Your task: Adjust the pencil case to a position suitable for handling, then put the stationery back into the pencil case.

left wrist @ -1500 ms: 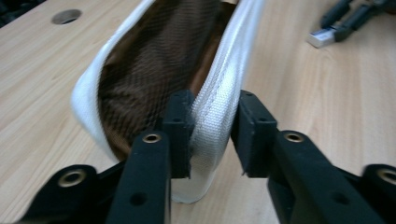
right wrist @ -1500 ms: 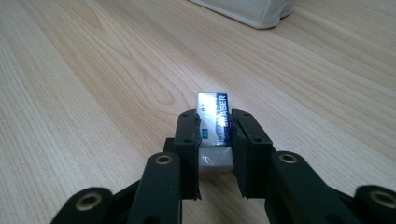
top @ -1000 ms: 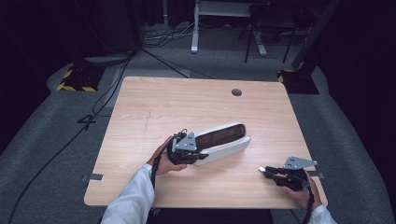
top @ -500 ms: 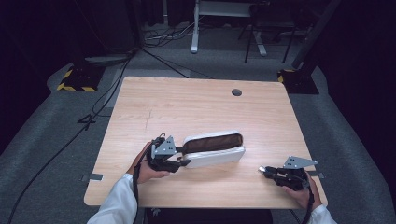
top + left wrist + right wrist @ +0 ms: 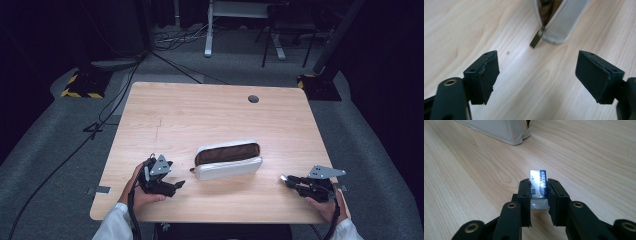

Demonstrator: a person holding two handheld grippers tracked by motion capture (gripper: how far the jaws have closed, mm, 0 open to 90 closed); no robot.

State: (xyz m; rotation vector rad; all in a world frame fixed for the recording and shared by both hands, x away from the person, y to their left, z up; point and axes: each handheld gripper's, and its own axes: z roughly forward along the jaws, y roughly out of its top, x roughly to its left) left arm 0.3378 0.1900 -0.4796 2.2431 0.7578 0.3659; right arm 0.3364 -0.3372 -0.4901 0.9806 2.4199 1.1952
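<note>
White pencil case lies unzipped near the middle of the table, toward the front edge. Looks soft and light, likely slides if pushed; best held by its rim or the zipper pull. Left gripper gapes wide, empty, just beside the pull. Right gripper near the front right corner pinches an eraser: small, firm, probably grippy.

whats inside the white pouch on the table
The white zippered fabric pouch lies unzipped; a dark brown lining shows through the opening. No contents are visible, though its walls hide the lower interior.
</note>
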